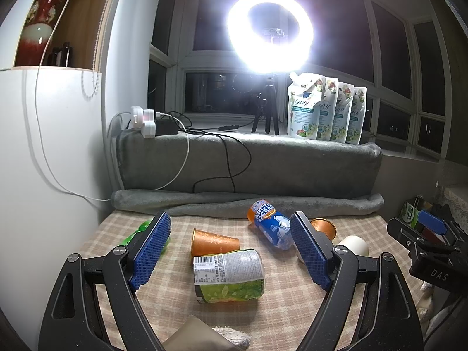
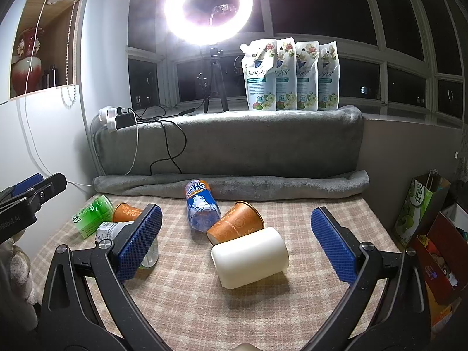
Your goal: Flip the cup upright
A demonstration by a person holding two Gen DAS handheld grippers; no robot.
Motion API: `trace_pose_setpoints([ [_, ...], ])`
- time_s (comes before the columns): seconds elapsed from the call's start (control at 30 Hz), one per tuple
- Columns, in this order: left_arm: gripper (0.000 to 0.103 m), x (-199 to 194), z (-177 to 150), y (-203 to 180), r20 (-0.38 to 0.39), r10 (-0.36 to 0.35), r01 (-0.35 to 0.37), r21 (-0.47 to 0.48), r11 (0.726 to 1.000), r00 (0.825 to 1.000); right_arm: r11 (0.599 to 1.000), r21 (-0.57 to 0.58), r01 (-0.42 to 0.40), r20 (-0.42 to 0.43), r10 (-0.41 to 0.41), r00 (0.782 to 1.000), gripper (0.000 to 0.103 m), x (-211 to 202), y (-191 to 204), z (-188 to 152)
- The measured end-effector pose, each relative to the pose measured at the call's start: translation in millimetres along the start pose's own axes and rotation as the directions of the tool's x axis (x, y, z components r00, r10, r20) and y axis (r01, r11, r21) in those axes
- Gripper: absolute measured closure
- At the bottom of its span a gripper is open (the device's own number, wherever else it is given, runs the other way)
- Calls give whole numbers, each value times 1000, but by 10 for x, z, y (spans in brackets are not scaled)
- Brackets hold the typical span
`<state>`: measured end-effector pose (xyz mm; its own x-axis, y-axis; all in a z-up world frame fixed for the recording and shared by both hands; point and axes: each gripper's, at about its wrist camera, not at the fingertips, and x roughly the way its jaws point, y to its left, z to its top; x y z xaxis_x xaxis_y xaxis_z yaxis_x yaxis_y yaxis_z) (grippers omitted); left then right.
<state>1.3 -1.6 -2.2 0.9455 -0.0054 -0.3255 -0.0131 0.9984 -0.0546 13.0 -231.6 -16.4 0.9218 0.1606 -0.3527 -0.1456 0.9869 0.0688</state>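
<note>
A white cup (image 2: 250, 257) lies on its side on the checked tablecloth, between my right gripper's fingers; it shows at the right in the left wrist view (image 1: 354, 245). An orange paper cup (image 2: 235, 223) lies on its side just behind it. A second orange cup (image 1: 215, 242) lies on its side in front of my left gripper; it also shows at the left (image 2: 127, 212). My left gripper (image 1: 231, 251) is open and empty above the table. My right gripper (image 2: 237, 241) is open and empty, its jaws wide on either side of the white cup.
A blue Arctic Ocean bottle (image 2: 201, 204), a green-labelled bottle (image 1: 228, 275) and a green bottle (image 2: 93, 215) lie on the table. A grey rolled blanket (image 2: 231, 185) bounds the far edge. Pouches (image 2: 289, 74) and a ring light (image 2: 209, 5) stand on the ledge. Bags (image 2: 421, 207) stand at the right.
</note>
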Motion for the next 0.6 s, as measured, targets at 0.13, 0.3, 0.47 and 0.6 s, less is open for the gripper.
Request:
trace_pose_setpoints([
  [0.13, 19, 0, -3, -5, 0, -2, 2, 1, 1000, 1000, 1000, 0, 0, 0, 0, 1000, 0, 0, -3, -2],
  [0.3, 19, -10, -13, -22, 2, -5, 5, 4, 1000, 1000, 1000, 1, 1, 0, -1, 1000, 0, -2, -7, -4],
  [0.47, 19, -10, -13, -27, 0, -5, 5, 4, 1000, 1000, 1000, 1, 0, 0, 0, 1000, 0, -1, -9, -6],
  [0.6, 19, -9, -14, -28, 0, -5, 5, 4, 1000, 1000, 1000, 2, 0, -1, 0, 1000, 0, 3, -9, -8],
])
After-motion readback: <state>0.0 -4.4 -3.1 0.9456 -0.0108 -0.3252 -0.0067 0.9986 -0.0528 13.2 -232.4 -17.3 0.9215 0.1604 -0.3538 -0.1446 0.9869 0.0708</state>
